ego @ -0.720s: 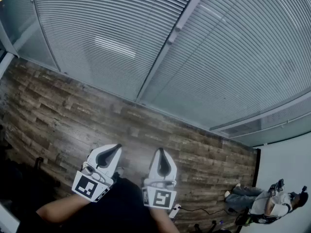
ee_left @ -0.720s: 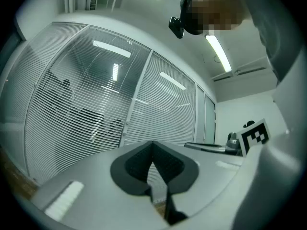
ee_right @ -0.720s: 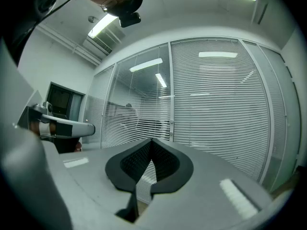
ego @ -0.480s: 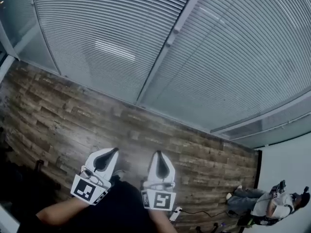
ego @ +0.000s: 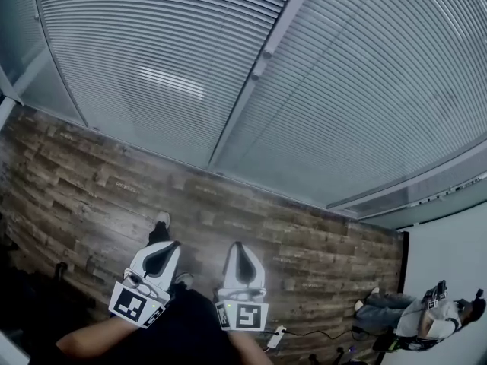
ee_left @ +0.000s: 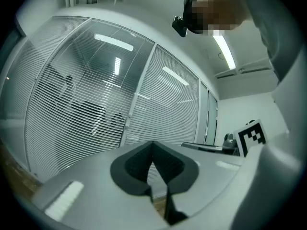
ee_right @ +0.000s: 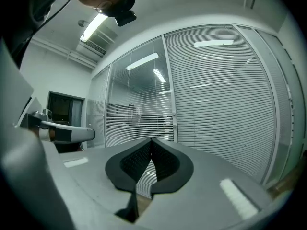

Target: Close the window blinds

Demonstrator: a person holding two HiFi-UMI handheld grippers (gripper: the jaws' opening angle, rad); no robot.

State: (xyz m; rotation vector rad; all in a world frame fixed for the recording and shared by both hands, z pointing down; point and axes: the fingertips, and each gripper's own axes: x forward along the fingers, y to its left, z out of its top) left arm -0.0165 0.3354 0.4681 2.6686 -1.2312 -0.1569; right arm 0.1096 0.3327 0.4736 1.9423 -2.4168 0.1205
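The window blinds (ego: 152,67) are the largest thing here. They are tall panels of thin horizontal slats set in white frames, and they stretch across everything ahead of both tools. They are well apart from the jaw tips and neither tool touches them. A white frame post (ego: 251,78) divides two panels. It stands ahead of the gap between the two tools, a little left of the tips in the left gripper view (ee_left: 139,95) and a little right of them in the right gripper view (ee_right: 170,95). In the panel left of that post, dim shapes show through the slats (ee_left: 81,114). The panel to the right of the post (ee_right: 225,95) reads as an even pale sheet.

A wood plank floor (ego: 91,188) runs from below the tools forward to the foot of the blinds.

The left gripper (ego: 169,245) is level, with its jaws brought together at the tips (ee_left: 153,145) and nothing between them. The right gripper (ego: 237,245) is just beside it and also level. Its jaws are likewise closed tip to tip (ee_right: 151,142) on nothing.

Far off to the right of the right gripper, a person (ego: 415,318) sits on the floor by a white wall. A shoe (ego: 162,220) shows just ahead of the left gripper's tips.
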